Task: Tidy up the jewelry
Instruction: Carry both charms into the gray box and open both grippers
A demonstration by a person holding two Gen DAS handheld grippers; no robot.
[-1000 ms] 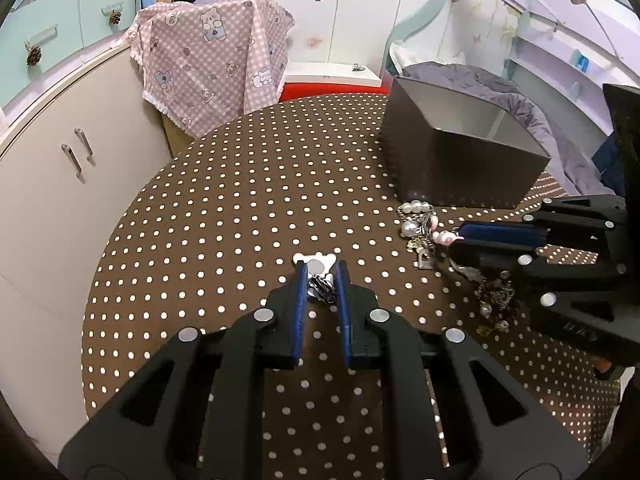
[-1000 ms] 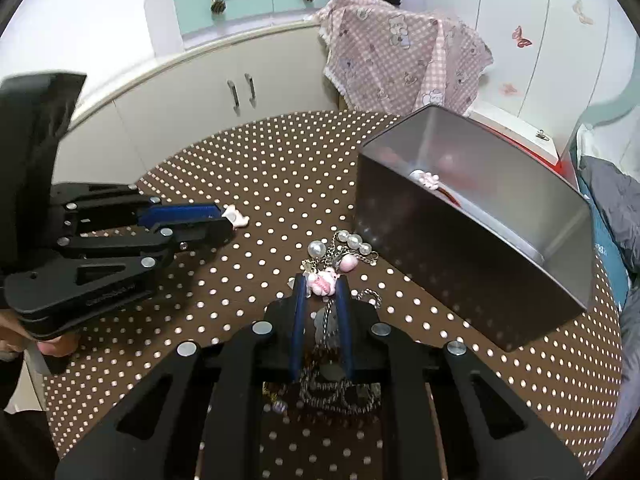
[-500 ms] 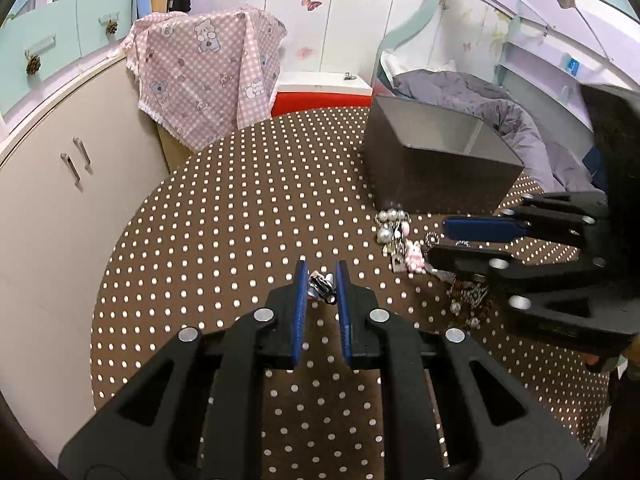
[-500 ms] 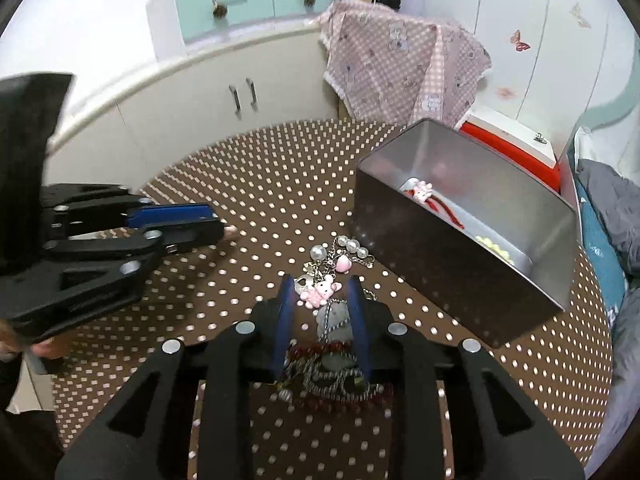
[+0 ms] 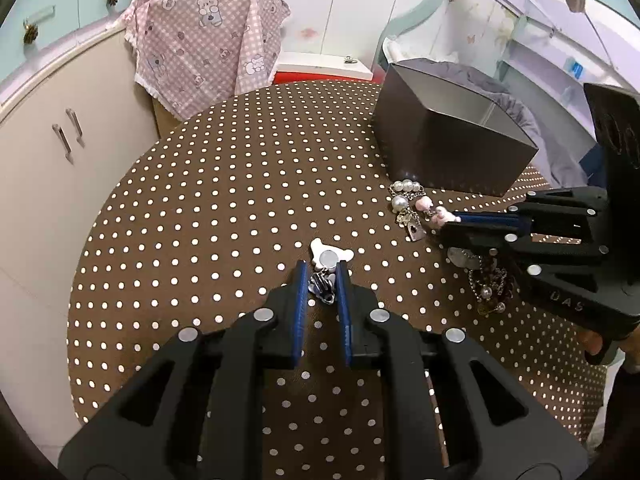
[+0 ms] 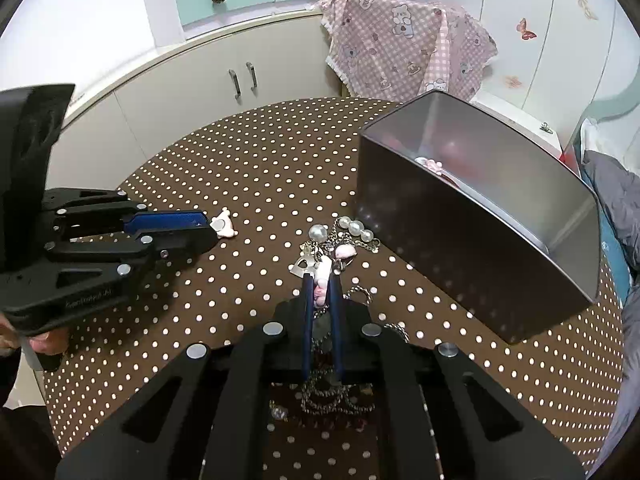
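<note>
My left gripper (image 5: 321,274) is shut on a small silver clip piece (image 5: 321,285) attached to a white charm with a silver disc (image 5: 329,257), low over the dotted table. It also shows in the right wrist view (image 6: 208,228). My right gripper (image 6: 320,280) is shut on a pink bear charm (image 6: 322,280) at the edge of a jewelry pile of pearls (image 6: 354,230) and chains (image 6: 332,396). It also shows in the left wrist view (image 5: 448,220). A grey metal box (image 6: 472,240) stands just right of the pile, with some jewelry inside.
The round table has a brown polka-dot cloth (image 5: 224,184). White cabinets (image 5: 60,140) stand to the left and a pink checked cloth (image 5: 208,36) hangs behind. A bed with grey bedding (image 5: 516,104) lies beyond the box.
Both grippers dipped back down toward the table after rising. My right gripper narrowed from loosely open over the pile to shut on the pink bear charm. The left stayed shut on the clip.
</note>
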